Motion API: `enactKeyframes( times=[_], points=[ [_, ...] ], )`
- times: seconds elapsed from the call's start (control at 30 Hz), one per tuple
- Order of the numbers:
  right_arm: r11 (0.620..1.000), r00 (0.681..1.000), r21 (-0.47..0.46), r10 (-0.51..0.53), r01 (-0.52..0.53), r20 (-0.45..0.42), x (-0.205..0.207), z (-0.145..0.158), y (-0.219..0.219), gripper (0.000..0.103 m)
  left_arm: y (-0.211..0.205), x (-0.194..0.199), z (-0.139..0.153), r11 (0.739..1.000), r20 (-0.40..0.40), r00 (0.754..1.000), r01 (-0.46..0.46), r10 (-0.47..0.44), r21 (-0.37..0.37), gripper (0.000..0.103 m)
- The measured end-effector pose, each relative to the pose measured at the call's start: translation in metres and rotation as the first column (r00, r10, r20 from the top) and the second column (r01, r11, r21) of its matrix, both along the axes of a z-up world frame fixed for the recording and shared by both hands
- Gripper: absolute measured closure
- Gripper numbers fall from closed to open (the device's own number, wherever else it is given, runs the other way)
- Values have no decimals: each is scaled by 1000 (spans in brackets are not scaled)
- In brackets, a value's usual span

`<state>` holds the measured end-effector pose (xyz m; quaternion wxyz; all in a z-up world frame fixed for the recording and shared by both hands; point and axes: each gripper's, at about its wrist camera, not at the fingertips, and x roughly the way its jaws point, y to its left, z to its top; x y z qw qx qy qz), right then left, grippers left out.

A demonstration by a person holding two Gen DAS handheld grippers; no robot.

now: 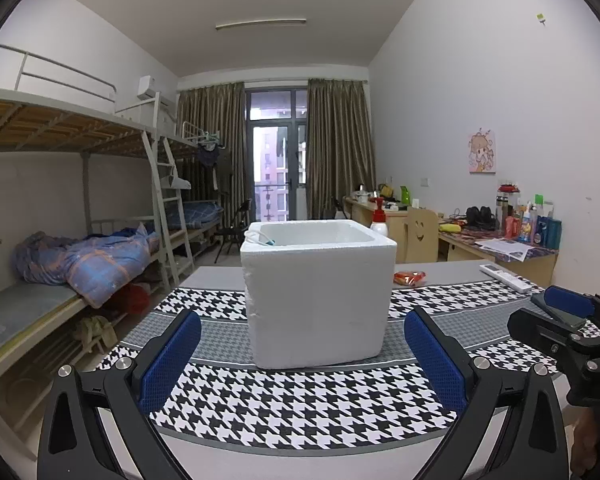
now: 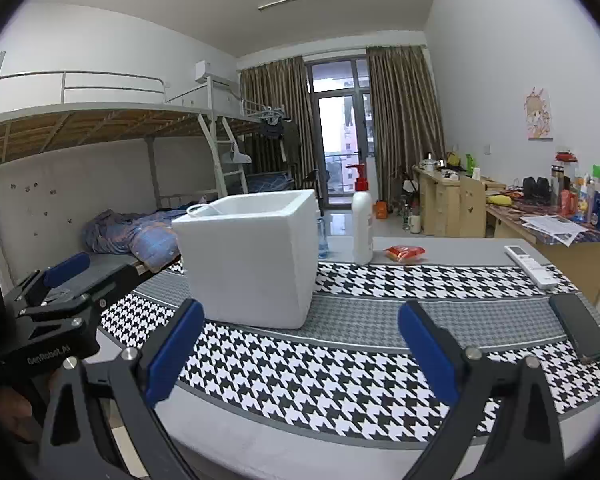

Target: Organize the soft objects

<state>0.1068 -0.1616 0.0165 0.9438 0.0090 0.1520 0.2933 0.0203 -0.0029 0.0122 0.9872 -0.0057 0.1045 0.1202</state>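
Observation:
A white foam box [image 1: 318, 292] [image 2: 248, 262] stands open-topped on the houndstooth cloth [image 1: 300, 396] [image 2: 340, 376]. A white cord with a teal end [image 1: 260, 239] hangs over its far left rim. A small red-orange packet [image 1: 410, 278] [image 2: 405, 253] lies behind it to the right. My left gripper [image 1: 302, 354] is open just in front of the box, nothing between its blue pads. My right gripper [image 2: 300, 346] is open too, to the right of the box, holding nothing. Each gripper shows at the edge of the other's view.
A white pump bottle with a red top [image 2: 362, 224] stands behind the box. A white remote [image 2: 530, 266] and a dark phone [image 2: 580, 330] lie at the table's right side. Bunk beds [image 1: 60, 240] stand to the left, cluttered desks [image 1: 500, 240] along the right wall.

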Motion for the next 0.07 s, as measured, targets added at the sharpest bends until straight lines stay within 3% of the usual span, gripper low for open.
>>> enactKeyframes(
  times=[0.07],
  points=[
    [1000,1000,3,2,-2,0,-1,-1,0,4,-2,-3,-1,1000,6,1000,-2,2,0,1]
  ],
)
